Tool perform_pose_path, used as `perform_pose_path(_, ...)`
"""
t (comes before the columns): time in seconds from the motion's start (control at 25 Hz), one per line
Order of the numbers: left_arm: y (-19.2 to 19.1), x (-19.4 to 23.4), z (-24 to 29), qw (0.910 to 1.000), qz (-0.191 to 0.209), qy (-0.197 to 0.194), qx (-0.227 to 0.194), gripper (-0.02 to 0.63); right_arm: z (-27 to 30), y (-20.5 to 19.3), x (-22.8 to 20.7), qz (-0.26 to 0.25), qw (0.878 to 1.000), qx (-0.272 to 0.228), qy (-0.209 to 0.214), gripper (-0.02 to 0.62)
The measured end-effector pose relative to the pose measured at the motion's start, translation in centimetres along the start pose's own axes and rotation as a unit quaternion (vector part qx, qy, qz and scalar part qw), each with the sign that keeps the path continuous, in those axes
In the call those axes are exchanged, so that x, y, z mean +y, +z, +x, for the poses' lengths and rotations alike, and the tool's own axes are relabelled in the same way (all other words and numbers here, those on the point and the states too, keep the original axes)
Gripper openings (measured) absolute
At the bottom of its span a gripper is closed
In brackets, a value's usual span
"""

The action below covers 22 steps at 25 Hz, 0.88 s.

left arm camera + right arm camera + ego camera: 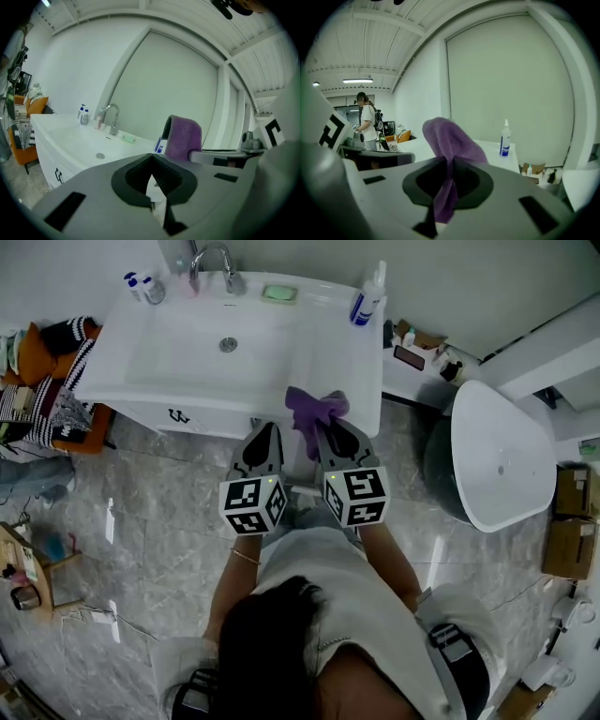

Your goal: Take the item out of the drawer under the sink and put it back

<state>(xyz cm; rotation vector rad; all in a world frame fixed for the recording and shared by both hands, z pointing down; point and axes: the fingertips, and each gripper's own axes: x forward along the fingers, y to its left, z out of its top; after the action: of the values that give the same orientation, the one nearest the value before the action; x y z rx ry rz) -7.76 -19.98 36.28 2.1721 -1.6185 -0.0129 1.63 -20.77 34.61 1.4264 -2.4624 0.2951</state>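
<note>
Right gripper [448,180] sits closest to the lens, my jaws clamped on the purple cloth [452,140], which hangs at the front edge of the sink [361,371]. Left gripper [157,185]: jaws together, empty. My read: the take-out half is done and the return to the drawer remains. I can't see the drawer itself. Spray bottle [367,298] has a blue label, unreadable. No other legible writing.

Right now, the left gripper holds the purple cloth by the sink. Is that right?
Not the left: the right gripper holds the purple cloth by the sink. The right gripper view shows the cloth pinched between its jaws.
</note>
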Motion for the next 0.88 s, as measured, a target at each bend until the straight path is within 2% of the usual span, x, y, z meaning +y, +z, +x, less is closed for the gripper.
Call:
perform_pose_path(0.32,2.3,-2.1,0.1,0.9991,0.027,-0.012,-0.032,0.003,-1.3,2.5,0.1,-0.019,0.999,-0.043,-0.004,0.044)
perform_pose_path(0.48,2.0,-2.4,-0.3,0.9984,0.049,-0.005,-0.028,0.003,-1.9,2.3,0.2,-0.022,0.999,-0.042,-0.004,0.044)
perform_pose_path(0.72,1.6,-2.9,-0.9,0.9982,0.055,-0.002,-0.027,0.003,-2.4,2.0,-0.1,-0.025,0.999,-0.039,-0.008,0.044)
perform_pose_path(0.88,1.3,-3.3,-1.2,0.9966,0.079,0.001,-0.022,0.003,-2.7,1.8,0.2,-0.028,0.999,-0.037,-0.004,0.044)
